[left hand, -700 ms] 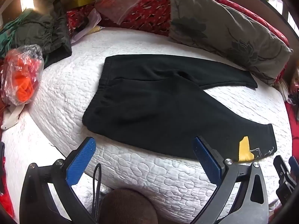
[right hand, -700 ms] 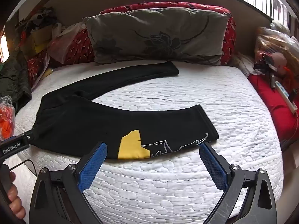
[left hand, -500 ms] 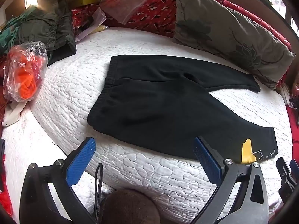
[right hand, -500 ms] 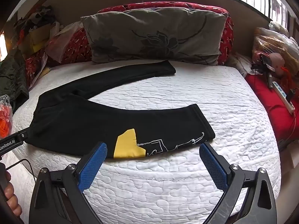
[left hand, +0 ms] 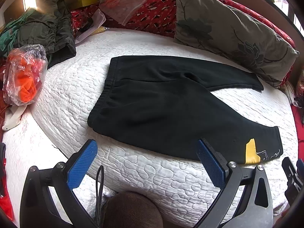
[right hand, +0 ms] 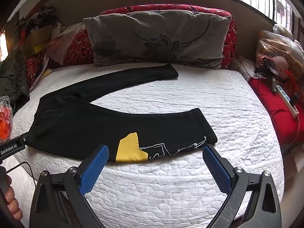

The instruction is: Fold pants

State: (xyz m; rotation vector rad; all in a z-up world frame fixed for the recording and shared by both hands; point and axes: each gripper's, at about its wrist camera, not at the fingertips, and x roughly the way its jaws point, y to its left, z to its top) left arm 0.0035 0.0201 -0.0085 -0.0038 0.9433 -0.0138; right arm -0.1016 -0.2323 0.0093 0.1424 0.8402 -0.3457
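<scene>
Black pants [left hand: 161, 104] lie flat on the white quilted bed [left hand: 76, 87], waistband to the left, legs spread in a V to the right. The near leg has a yellow patch [right hand: 131, 150] and a white line print by its cuff. The pants also show in the right wrist view [right hand: 98, 125]. My left gripper [left hand: 146, 152] is open and empty, held off the bed's near edge below the waist part. My right gripper [right hand: 154, 156] is open and empty, just short of the near leg's yellow patch.
A grey flowered pillow [right hand: 155, 39] and red cushions [left hand: 152, 17] line the far side. A bag of orange things [left hand: 24, 74] and dark green clothes [left hand: 47, 30] lie at the left. Red bedding with a power strip [right hand: 285, 96] is at the right.
Both grippers have moved slightly nearer the bed, so the pants sit a little lower in both views. The pants have not moved. Both grippers stay open.
</scene>
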